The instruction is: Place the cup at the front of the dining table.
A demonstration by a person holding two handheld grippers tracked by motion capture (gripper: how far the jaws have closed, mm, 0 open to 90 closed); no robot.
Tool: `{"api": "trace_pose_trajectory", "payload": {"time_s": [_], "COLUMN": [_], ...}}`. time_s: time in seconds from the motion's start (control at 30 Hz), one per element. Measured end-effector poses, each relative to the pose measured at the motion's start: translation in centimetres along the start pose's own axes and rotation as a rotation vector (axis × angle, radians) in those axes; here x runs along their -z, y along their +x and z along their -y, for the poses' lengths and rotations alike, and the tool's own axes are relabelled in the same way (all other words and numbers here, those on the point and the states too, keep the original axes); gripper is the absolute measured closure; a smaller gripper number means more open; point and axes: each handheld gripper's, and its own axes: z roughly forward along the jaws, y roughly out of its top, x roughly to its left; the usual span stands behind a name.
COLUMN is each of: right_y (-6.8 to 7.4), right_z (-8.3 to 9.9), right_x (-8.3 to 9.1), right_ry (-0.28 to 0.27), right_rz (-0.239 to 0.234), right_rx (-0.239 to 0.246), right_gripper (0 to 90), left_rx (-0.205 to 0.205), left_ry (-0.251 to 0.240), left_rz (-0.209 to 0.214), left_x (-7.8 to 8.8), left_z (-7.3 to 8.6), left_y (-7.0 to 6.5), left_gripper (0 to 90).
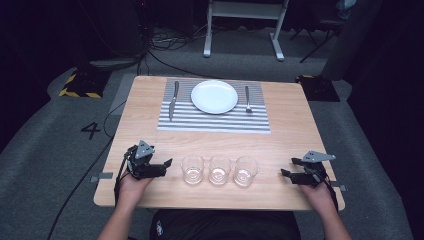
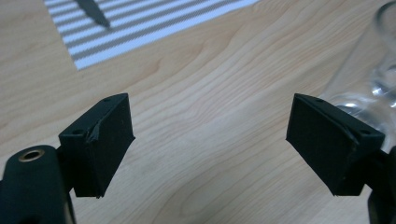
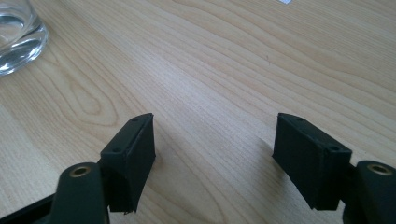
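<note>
L gripper (image 1: 167,163) sits at 9 o'clock of the row of three glasses, jaws apart w/ nothing between, tips pointing at the left glass (image 1: 192,169), just beside it. R gripper (image 1: 286,173) at 3 o'clock of the row, near the right glass (image 1: 245,171), jaws wide, empty. Middle glass (image 1: 219,169) between them. Glasses look clear, rigid, slippery, breakable, prob light. Best grip: across the side wall mid-height, gentle squeeze. Plate (image 1: 214,96), knife (image 1: 173,100), fork (image 1: 247,98) on striped mat (image 1: 215,122) at 12 o'clock.

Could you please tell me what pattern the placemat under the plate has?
The placemat has grey and white stripes, clearest in the high view.
</note>
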Motion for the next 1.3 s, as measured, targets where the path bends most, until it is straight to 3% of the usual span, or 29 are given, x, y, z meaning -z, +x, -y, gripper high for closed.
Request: {"api": "trace_pose_trajectory", "payload": {"time_s": [0.13,0.2,0.23,0.27,0.43,0.67,0.8,0.97,1.03,1.1,1.17,1.3], "right_y": [0.0,0.1,0.1,0.1,0.1,0.1,0.1,0.1,0.1,0.1,0.1,0.1], "right_z": [0.0,0.0,0.0,0.0,0.0,0.0,0.0,0.0,0.0,0.0,0.0,0.0], "right_x": [0.0,0.0,0.0,0.0,0.0,0.0,0.0,0.0,0.0,0.0,0.0,0.0], "right_ry": [0.001,0.0,0.0,-0.001,-0.001,-0.002,-0.001,-0.001,-0.001,0.0,0.0,-0.003], "right_rz": [0.002,0.002,0.002,0.002,0.006,0.006,0.006,0.007,0.008,0.011,0.011,0.012], "right_rx": [0.0,-0.004,0.001,0.002,0.005,0.008,0.005,-0.001,-0.003,0.003,0.002,0.008], "right_gripper": [29.8,29.8,29.8,29.8,29.8,29.8,29.8,29.7,29.8,29.8,29.7,29.8], "left_rx": [-0.003,0.051,0.102,0.106,0.077,0.071,0.032,-0.009,-0.006,-0.012,-0.037,-0.053], "left_ry": [-0.04,-0.083,-0.118,-0.131,-0.188,-0.245,-0.283,-0.297,-0.29,-0.273,-0.259,-0.238], "left_rz": [0.02,0.086,0.135,0.141,0.085,0.077,0.034,0.048,0.078,0.114,0.112,0.151], "left_x": [0.9,1.2,1.5,1.8,2.9,3.6,3.7,3.8,3.8,3.7,3.6,3.4], "left_z": [-0.8,-1.0,-1.1,-1.3,-1.6,-1.8,-1.7,-2.0,-2.3,-2.7,-3.1,-3.6], "left_y": [-0.6,-0.5,-0.3,-0.3,-0.6,-0.7,-0.9,-1.7,-2.2,-3.2,-4.3,-6.1], "left_gripper": [15.1,15.2,15.2,15.1,15.2,15.0,14.9,14.8,14.5,13.9,13.9,13.6]}}
